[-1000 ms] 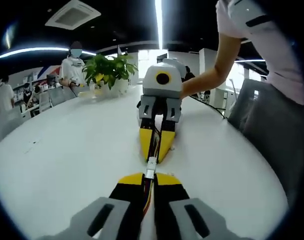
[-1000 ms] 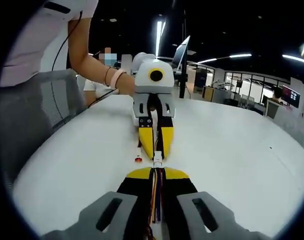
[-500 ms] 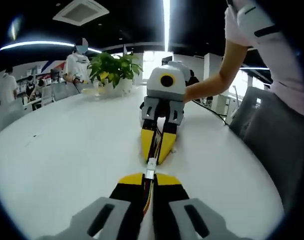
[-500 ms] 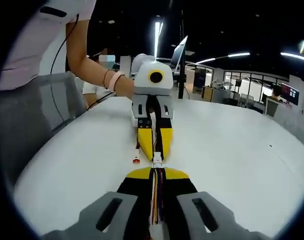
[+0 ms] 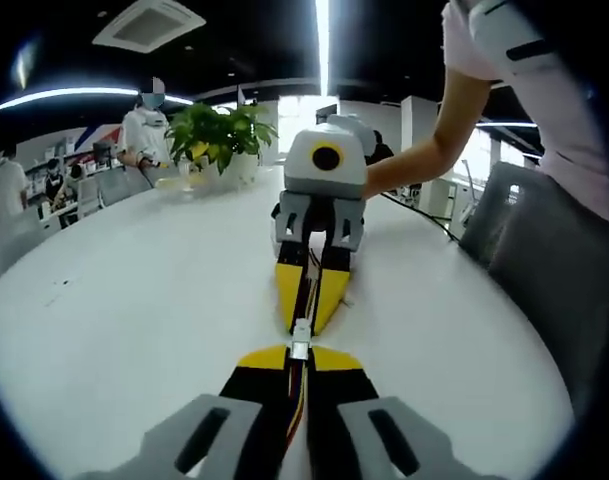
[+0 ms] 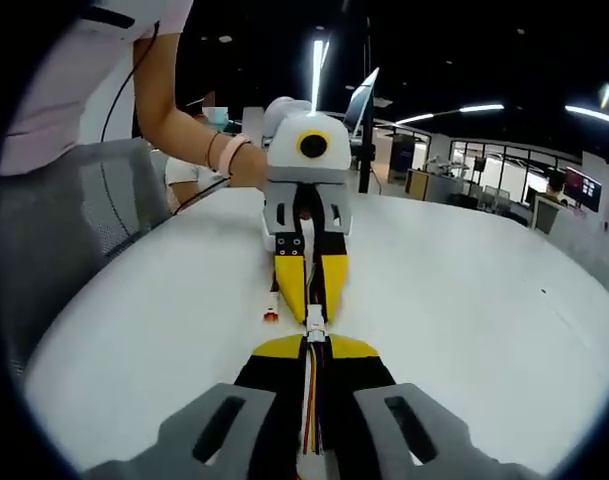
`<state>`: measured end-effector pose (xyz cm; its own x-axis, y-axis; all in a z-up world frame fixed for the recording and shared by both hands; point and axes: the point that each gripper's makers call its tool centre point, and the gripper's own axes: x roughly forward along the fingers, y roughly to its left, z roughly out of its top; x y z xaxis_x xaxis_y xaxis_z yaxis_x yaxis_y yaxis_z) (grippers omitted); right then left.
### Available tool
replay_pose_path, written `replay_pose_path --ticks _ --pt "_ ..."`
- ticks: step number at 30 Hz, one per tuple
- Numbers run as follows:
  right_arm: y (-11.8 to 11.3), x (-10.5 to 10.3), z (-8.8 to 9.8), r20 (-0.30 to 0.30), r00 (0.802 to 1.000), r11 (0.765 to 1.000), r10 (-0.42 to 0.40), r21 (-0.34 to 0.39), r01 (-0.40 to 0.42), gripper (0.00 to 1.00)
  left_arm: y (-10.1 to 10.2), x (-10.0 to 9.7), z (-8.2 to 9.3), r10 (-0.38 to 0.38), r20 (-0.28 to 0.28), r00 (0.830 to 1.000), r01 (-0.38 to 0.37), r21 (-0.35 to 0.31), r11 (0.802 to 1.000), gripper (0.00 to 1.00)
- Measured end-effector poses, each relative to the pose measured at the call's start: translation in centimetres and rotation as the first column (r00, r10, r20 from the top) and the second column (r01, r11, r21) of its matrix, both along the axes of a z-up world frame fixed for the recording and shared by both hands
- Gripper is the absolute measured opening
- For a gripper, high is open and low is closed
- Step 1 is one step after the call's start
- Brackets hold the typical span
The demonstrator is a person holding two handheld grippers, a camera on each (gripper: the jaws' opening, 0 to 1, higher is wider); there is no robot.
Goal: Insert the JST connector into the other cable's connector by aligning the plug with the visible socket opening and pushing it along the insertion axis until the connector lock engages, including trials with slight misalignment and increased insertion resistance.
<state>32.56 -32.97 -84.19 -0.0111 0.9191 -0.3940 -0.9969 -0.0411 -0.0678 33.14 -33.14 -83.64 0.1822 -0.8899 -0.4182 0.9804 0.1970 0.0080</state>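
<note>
Table [image 5: 134,300] white; connector [image 5: 300,338] white; jaws yellow-tipped black; plant [image 5: 219,135] green.

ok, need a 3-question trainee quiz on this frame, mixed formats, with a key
1. True or false: the left gripper and the right gripper face each other tip to tip over the white table.
2. What lies on the table beside the grippers in the right gripper view? A) a small red piece B) a screwdriver C) a roll of tape
3. Fill in: the white connector sits ____ the two pairs of yellow tips.

Key: 1 true; 2 A, the small red piece; 3 between.
</note>
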Motion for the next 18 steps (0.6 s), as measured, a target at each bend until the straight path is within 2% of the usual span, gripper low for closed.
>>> replay_pose_path --ticks 3,6,12,18 --pt "0.1 0.4 0.3 0.004 1.0 1.0 -0.014 0.011 0.014 0.04 0.3 0.9 0.3 0.012 0.009 1.0 -0.012 -0.011 1.0 0.0" --pt "0.2 0.7 0.3 0.018 1.0 1.0 -0.016 0.006 0.016 0.04 0.4 1.2 0.3 0.009 0.027 1.0 -0.009 0.007 1.0 0.0" --pt "0.4 0.8 0.2 0.025 0.999 1.0 -0.02 0.004 0.02 0.04 0.5 1.8 0.0 0.018 0.022 1.0 -0.018 0.017 1.0 0.0" --pt "0.4 0.7 0.0 0.003 1.0 1.0 -0.016 0.008 0.016 0.04 0.5 1.7 -0.2 0.009 0.006 1.0 -0.009 0.016 1.0 0.0"
